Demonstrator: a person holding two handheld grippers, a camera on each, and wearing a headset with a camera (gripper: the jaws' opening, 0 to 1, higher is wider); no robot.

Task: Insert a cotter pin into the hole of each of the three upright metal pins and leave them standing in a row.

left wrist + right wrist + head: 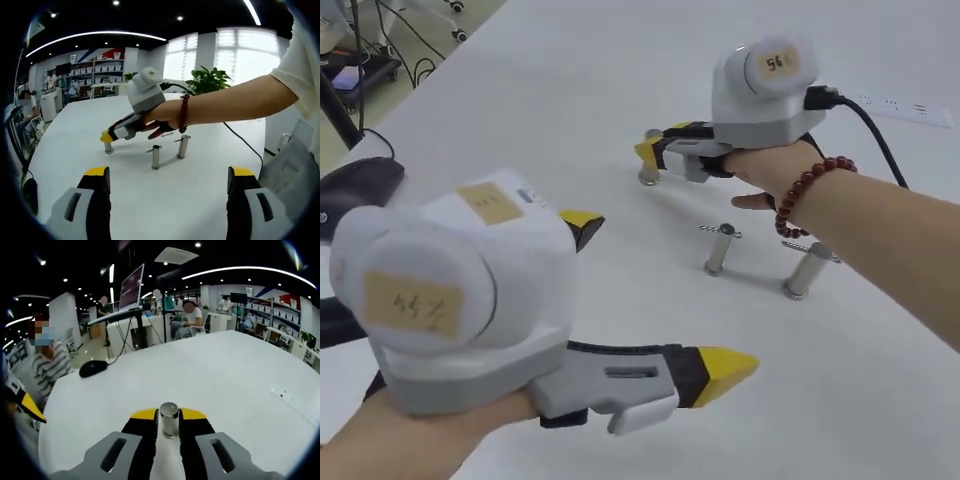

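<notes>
Three upright metal pins stand on the white table (570,80). My right gripper (648,150) is shut on the far pin (649,173), whose top (169,418) sits squeezed between the yellow-tipped jaws (169,415). No cotter pin shows on it. The middle pin (719,249) and the near-right pin (806,270) each carry a thin cotter pin (712,229) through the top. My left gripper (655,295) hovers open in the foreground, holding nothing. In the left gripper view the open jaws (170,187) frame the row: far pin (108,147), middle pin (156,157), third pin (183,147).
A black mouse (355,180) lies at the table's left edge. A white power strip (900,105) and a black cable (865,120) run along the right side. People sit at desks beyond the table (190,315).
</notes>
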